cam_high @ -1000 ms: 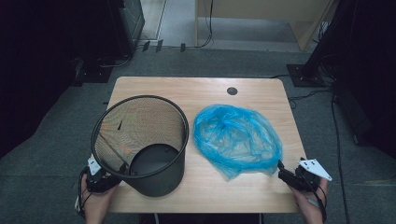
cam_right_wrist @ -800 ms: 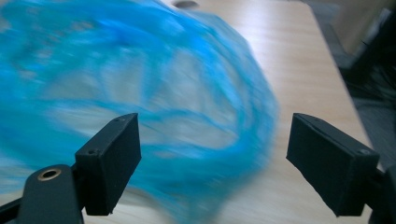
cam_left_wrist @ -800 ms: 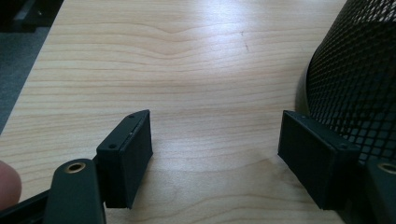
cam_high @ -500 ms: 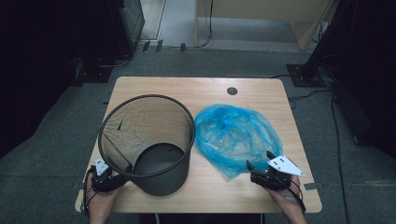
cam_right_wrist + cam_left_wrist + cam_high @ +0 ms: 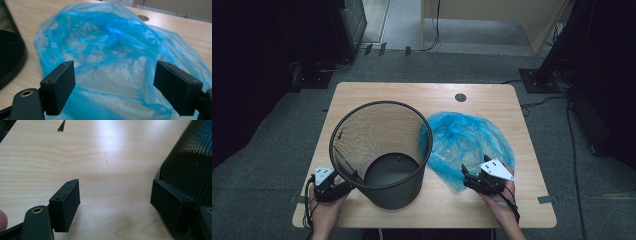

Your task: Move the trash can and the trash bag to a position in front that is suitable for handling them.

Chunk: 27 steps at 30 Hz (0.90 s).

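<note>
High view shows our right gripper, jaws spread, at the near edge of the blue bag, perhaps touching it, our left gripper open beside the mesh bin, bare table near.

Looked like a lab or studio recording bay rather than a home: grey carpeted floor, dark curtained or black-panelled sides, black stand bases and cables trailing across the carpet. Was furnished with one small light-wood table, of the office-desk kind with a round cable grommet, set alone in the middle with tape marks on the floor at its corners. Held office-like items on top, namely a black wire-mesh wastebasket and a blue plastic bin liner, with pale wooden furniture beyond.
</note>
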Motion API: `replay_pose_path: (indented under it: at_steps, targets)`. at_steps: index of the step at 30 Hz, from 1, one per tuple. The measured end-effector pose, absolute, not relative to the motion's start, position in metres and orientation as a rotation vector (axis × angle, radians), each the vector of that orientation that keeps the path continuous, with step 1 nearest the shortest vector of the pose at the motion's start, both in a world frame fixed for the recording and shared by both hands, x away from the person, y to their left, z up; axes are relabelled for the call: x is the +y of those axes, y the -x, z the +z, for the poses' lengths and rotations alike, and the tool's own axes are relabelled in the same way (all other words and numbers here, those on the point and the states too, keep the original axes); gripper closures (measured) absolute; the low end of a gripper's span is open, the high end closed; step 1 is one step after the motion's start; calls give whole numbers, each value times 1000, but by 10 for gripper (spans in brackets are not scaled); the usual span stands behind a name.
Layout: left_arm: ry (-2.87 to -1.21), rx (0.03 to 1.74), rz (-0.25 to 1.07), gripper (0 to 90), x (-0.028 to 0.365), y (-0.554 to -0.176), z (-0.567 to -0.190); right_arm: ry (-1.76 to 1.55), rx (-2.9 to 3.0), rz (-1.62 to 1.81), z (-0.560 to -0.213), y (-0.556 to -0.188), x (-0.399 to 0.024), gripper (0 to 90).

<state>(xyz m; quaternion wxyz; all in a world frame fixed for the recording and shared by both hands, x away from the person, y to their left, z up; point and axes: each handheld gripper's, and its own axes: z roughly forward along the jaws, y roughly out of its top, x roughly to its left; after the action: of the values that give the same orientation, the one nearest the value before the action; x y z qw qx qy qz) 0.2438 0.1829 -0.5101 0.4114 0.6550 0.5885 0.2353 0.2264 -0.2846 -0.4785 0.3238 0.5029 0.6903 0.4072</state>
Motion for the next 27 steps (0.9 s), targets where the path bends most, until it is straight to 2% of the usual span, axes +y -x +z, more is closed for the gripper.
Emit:
replay_pose_path:
  at_steps: [2,5,7,10,13,20,25,26,27]
  targets:
    - [-1643,1440,569,256,178,-245,-510,-1345,1807,1051,-481,-228,-289,176]
    - [-1641,1405,585,411,168,-243,-512,-1368,1810,1074,-484,-228,-294,176]
    - [-1647,1383,589,450,163,-242,-511,-1369,1812,1075,-485,-227,-295,176]
    - [-1681,1315,620,582,154,-237,-511,-1356,1836,1077,-488,-226,-293,175]
    - [-1711,1250,612,644,149,-232,-511,-1354,1901,1108,-490,-226,-290,174]
    - [-1790,1100,598,654,139,-225,-513,-1342,2075,1079,-506,-230,-280,164]
    - [-1801,1073,596,645,135,-224,-513,-1338,2086,1011,-514,-232,-277,191]
    - [-1806,1070,597,646,134,-223,-513,-1340,2079,1008,-515,-232,-278,257]
    - [-1804,1069,598,650,134,-223,-513,-1348,2058,994,-516,-232,-279,376]
